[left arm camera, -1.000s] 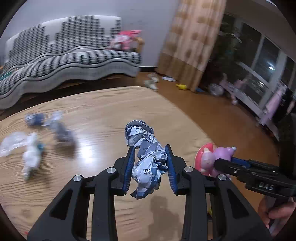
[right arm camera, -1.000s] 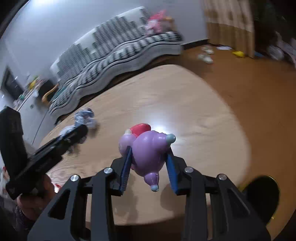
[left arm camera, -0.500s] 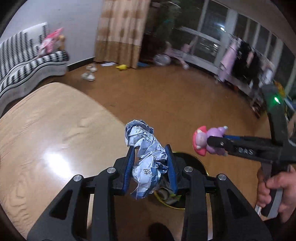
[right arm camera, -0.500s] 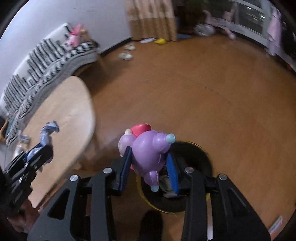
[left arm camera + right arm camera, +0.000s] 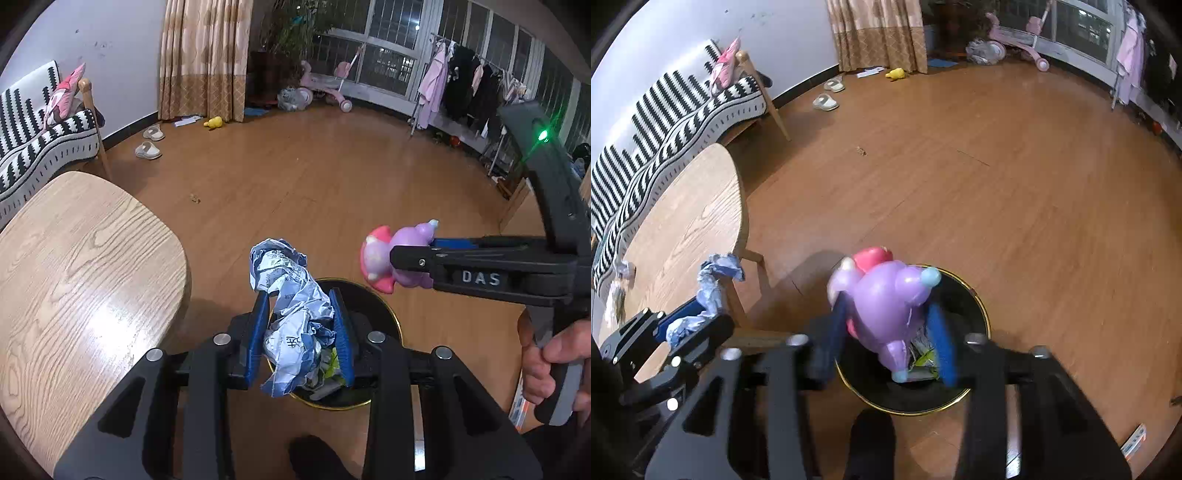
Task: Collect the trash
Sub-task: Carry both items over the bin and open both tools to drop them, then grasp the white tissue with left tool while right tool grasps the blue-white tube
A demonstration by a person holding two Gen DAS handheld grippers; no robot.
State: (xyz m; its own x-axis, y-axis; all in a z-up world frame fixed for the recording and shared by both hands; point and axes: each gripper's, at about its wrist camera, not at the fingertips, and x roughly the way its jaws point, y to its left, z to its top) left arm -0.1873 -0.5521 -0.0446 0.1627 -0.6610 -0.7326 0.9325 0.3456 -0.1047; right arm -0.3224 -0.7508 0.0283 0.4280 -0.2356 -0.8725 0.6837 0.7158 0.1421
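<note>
Crumpled paper wad [image 5: 295,317], blue-white, is clamped between the blue pads of the left tongs [image 5: 301,332], held in the air right over the black bin [image 5: 384,314] with the gold rim, which stands on the floor below and just ahead of the tongs. Purple-pink toy [image 5: 886,306] sits between the pads of the right tongs [image 5: 886,332], also above the bin [image 5: 979,306]. Right view is motion-blurred and the pads look spread a bit wide of the toy, so I cannot tell if they clamp it or are letting go. In the left view the right tongs [image 5: 410,260] show side-on, to the right and ahead of the left tongs, toy [image 5: 395,258] at their tip.

Bin already has some scraps in it, yellow-green bits visible under both loads. Desk [image 5: 81,280] edge lies left of the left tongs; more litter [image 5: 618,291] remains on the desk [image 5: 683,229] far left of the right tongs.

Judgement: release-into-bin step, task partly done.

Risks:
- The wad hangs long and floppy; its tail could snag on a pad when the tongs part and drop late or outside the rim.
- The toy is round and slick-looking; it could bounce off the rim or the scraps and roll onto the floor.
- Both tongs crowd one opening; they may bump.
</note>
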